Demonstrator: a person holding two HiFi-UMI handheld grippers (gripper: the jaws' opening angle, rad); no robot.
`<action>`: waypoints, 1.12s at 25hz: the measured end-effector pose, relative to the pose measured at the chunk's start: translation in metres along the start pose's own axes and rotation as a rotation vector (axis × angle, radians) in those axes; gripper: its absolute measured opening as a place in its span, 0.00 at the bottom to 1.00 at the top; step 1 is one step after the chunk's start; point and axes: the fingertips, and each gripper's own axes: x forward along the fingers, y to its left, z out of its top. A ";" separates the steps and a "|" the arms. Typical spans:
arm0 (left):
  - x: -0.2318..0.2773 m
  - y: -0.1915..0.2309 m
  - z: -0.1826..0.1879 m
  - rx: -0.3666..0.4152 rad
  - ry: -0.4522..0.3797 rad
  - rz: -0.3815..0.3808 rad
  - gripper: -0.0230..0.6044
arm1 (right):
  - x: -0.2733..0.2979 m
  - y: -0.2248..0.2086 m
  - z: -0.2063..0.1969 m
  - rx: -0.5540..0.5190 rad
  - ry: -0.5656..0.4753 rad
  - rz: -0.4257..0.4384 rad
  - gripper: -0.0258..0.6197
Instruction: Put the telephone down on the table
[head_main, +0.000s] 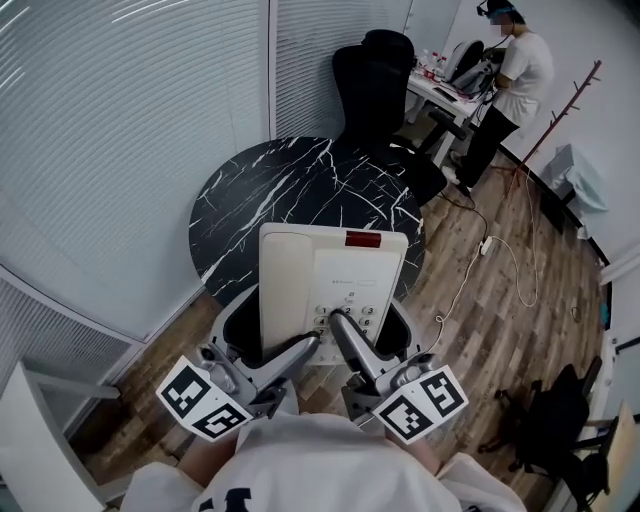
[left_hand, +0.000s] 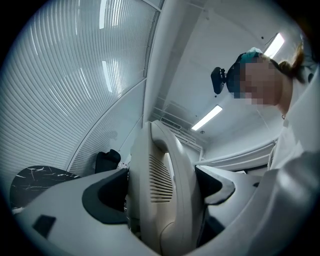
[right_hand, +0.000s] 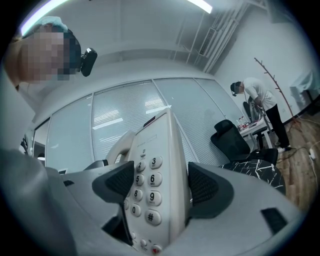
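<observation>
While I hold the white telephone (head_main: 333, 275) in the air over the near edge of the black marbled table (head_main: 290, 185), my left gripper (left_hand: 162, 187) has its fingers clamped on the handset side, and my right gripper (right_hand: 161, 184) pinches the keypad side.

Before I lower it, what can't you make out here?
Table near edge: head view, hidden behind the telephone.
Gap under telephone: head view, covered by the telephone itself.
Lowest keypad rows: head view, covered by left tongs and right tongs.
Red panel print: head view, too small.
</observation>
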 end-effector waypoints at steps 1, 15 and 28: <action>0.005 0.009 0.002 -0.003 -0.001 -0.005 0.69 | 0.009 -0.004 0.001 -0.003 0.000 -0.005 0.57; 0.088 0.131 0.038 -0.017 0.032 -0.070 0.69 | 0.140 -0.063 0.019 -0.005 -0.034 -0.073 0.57; 0.136 0.195 0.036 -0.061 0.075 -0.096 0.69 | 0.198 -0.109 0.018 0.012 -0.023 -0.139 0.57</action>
